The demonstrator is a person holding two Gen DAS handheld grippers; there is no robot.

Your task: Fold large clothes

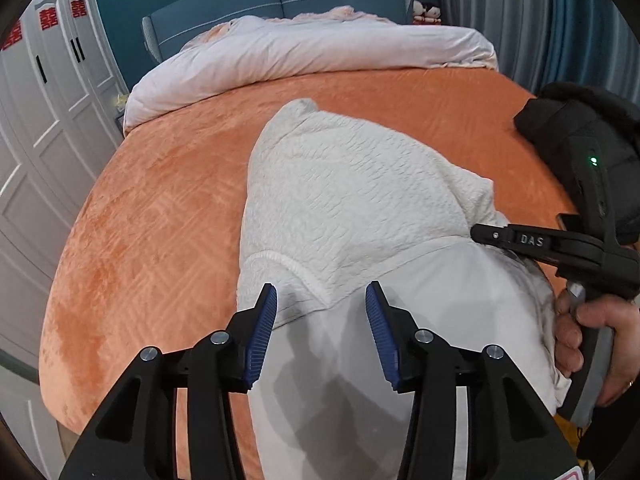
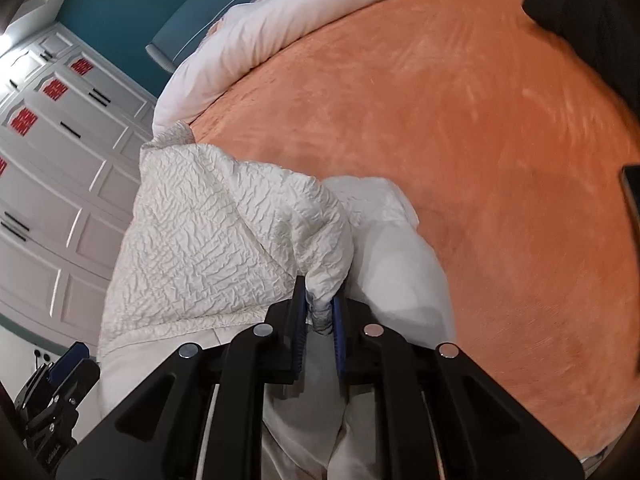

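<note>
White textured garment (image 1: 352, 200), lying on the orange bedspread (image 1: 160, 208), mid-fold: right gripper (image 2: 320, 312) pinches a bunched edge, left gripper (image 1: 321, 312) hovers wide open above it; next, probably, a left-side grasp.

White garment (image 1: 360, 200) near hem cut off by bottom edge

One white crinkle-textured garment (image 1: 352, 184) with smooth lining; one orange plush bedspread (image 1: 160, 208); one rolled pale pink duvet (image 1: 304, 52); one black garment (image 1: 588, 120); two black blue-padded grippers: left gripper (image 1: 321, 332), right gripper (image 2: 320, 312).
</note>
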